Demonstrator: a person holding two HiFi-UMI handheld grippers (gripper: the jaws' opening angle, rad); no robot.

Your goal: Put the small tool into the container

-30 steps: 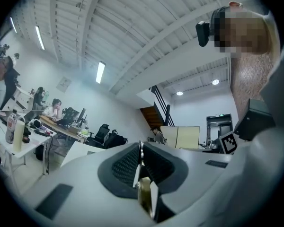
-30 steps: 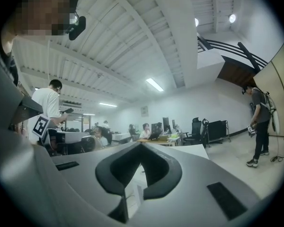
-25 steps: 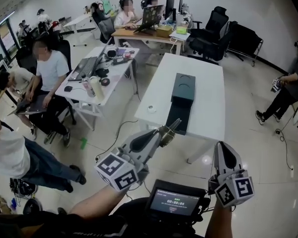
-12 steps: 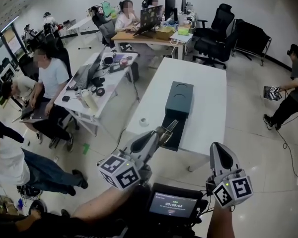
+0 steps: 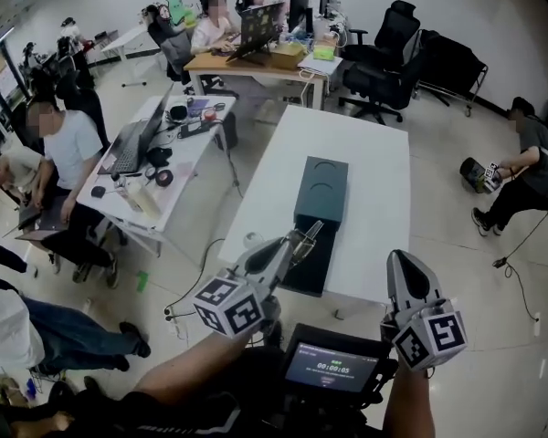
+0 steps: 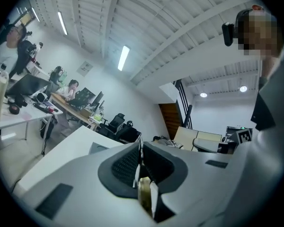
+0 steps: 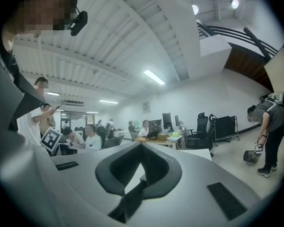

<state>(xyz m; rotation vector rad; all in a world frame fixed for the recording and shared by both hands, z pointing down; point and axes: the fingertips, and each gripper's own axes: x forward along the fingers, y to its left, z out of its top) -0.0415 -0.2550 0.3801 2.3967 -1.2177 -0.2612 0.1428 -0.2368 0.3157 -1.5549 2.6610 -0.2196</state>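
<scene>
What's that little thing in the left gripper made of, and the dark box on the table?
The small tool looks like metal: silvery, with a brassy glint in the left gripper view. The dark box seems matte plastic or coated board, with a dull teal-black surface; I can't tell which.

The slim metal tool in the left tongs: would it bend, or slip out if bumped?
Probably stiff: the slim shiny metal tool juts straight from the left tongs without drooping. It may be slippery, given its smooth sheen, though the ribbed pads seem to clamp it firmly. Being so thin, it is likely light.
</scene>
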